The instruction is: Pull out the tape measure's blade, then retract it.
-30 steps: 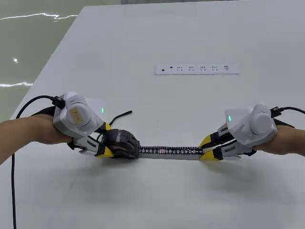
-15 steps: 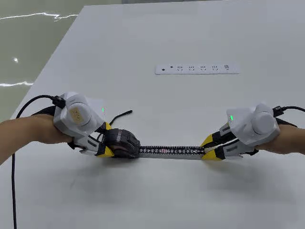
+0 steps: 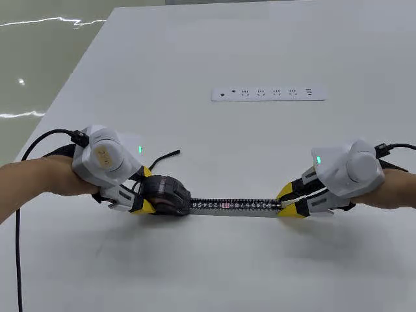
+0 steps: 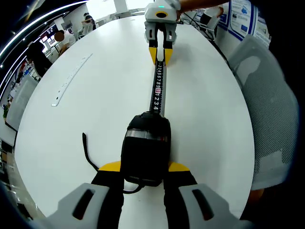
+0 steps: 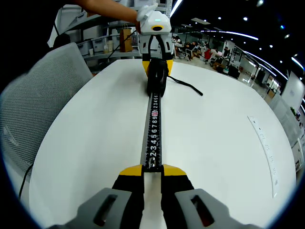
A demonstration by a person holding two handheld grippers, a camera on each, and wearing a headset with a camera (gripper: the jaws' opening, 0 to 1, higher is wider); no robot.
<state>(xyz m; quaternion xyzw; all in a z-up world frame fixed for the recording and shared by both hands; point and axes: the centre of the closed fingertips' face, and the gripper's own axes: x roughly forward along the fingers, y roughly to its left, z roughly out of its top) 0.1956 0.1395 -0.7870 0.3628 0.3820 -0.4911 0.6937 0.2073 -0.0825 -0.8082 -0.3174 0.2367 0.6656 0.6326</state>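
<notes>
The black tape measure case (image 3: 166, 195) rests on the white table (image 3: 214, 143), with my left gripper (image 3: 148, 197) shut on it; its yellow-tipped jaws clamp the case (image 4: 145, 148) from both sides. A black blade (image 3: 236, 205) with white numerals runs flat along the table from the case to my right gripper (image 3: 288, 201). That gripper (image 5: 152, 172) is shut on the blade's end, and the blade (image 5: 153, 129) stretches straight ahead to the case (image 5: 156, 78). The right gripper (image 4: 161, 36) also faces me across the blade (image 4: 157, 86) in the left gripper view.
A white power strip (image 3: 268, 94) lies farther back on the table, right of centre. A thin black strap (image 3: 164, 158) trails from the case. A grey mesh chair (image 5: 43, 90) stands beside the table edge. A black cable (image 3: 26, 169) hangs off the left arm.
My right gripper has moved slightly right with the blade's end, drawing a little more blade out. The left gripper and case have stayed put.
</notes>
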